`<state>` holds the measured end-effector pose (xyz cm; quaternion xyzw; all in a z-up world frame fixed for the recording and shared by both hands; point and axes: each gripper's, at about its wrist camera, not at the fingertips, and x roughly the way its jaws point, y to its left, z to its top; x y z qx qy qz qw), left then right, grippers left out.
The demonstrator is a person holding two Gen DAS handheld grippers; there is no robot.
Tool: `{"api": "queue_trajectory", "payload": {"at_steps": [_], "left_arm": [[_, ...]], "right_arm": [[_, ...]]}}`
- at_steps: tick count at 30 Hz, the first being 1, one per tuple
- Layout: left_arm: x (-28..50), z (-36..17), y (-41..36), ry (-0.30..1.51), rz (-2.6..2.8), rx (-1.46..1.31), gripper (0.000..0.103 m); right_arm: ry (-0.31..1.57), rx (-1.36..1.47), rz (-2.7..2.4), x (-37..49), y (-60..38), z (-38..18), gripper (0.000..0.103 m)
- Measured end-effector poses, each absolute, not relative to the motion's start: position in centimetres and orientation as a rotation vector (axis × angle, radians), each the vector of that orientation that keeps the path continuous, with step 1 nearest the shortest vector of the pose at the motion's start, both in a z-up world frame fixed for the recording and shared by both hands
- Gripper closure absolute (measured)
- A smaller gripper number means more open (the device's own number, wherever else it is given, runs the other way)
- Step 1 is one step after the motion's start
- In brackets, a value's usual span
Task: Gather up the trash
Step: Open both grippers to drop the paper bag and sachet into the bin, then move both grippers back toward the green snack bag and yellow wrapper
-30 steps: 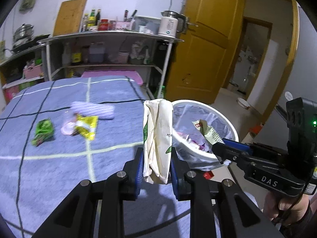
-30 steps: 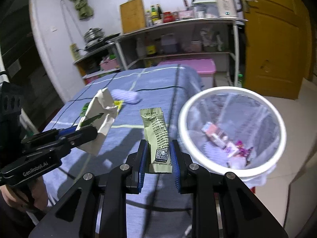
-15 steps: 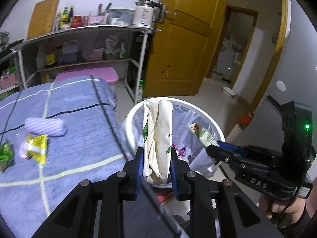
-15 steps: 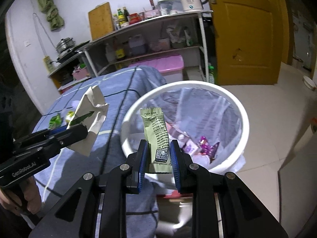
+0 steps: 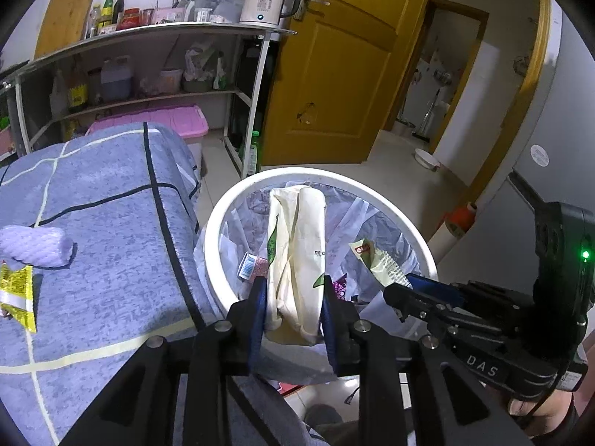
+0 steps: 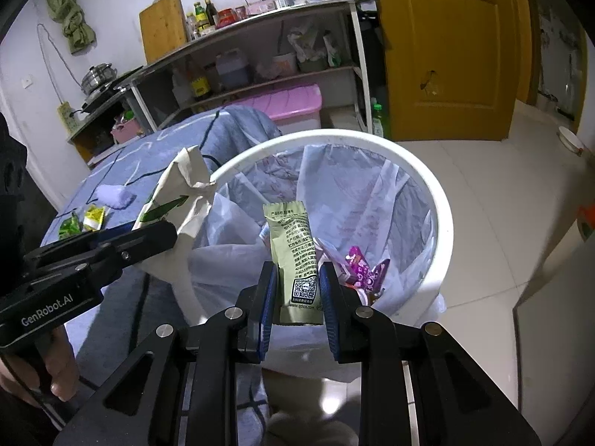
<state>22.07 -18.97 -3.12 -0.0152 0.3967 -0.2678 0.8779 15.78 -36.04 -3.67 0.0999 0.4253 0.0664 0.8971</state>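
My left gripper [image 5: 293,297] hangs over the near side of the white bin [image 5: 223,215], which has a clear liner. A cream paper bag [image 5: 297,245] stands upright between its blue pads; the jaws are opening, though the pads still touch the bag. My right gripper [image 6: 297,290] is shut on a pale green snack packet [image 6: 293,245], also above the bin's [image 6: 442,215] opening. In the left wrist view the right gripper [image 5: 401,286] comes in from the right with the packet [image 5: 379,264]. In the right wrist view the left gripper [image 6: 163,234] and bag [image 6: 186,182] sit at the bin's left rim. Wrappers lie inside.
A blue checked cloth [image 5: 104,230] covers the table left of the bin, with a purple roll [image 5: 33,245], a yellow packet [image 5: 16,290] and a green packet [image 6: 68,226] on it. Behind stand a metal shelf [image 5: 167,33], a pink box [image 5: 160,122] and a yellow door [image 5: 334,74].
Both grippers have moved from above the blue cloth to over the bin's opening and dipped lower, each carrying its piece of trash. The left pads stand slightly wider around the bag.
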Motion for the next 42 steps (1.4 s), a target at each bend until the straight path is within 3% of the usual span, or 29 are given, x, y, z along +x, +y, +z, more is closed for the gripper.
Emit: {"api": "queue_trajectory", "payload": {"at_steps": [5, 8, 39, 42], "left_arm": [[22.7, -3.6, -19.0, 0.843, -0.551, -0.047, 0.06], [22.8, -3.4, -18.9, 0.833, -0.549, -0.051, 0.057], [15.4, -0.5, -13.3, 0.756, -0.497, -0.066, 0.056], [14.4, -0.6, -12.1, 0.75, -0.479, -0.065, 0.056]], "right_arm": [[0.892, 0.207, 0.141, 16.5, -35.9, -4.1, 0.072], [0.892, 0.202, 0.136, 16.5, -36.0, -4.2, 0.071], [0.817, 0.187, 0.251, 10.7, -30.9, -0.1, 0.067], [0.812, 0.169, 0.278, 10.0, -29.6, 0.0, 0.061]]}}
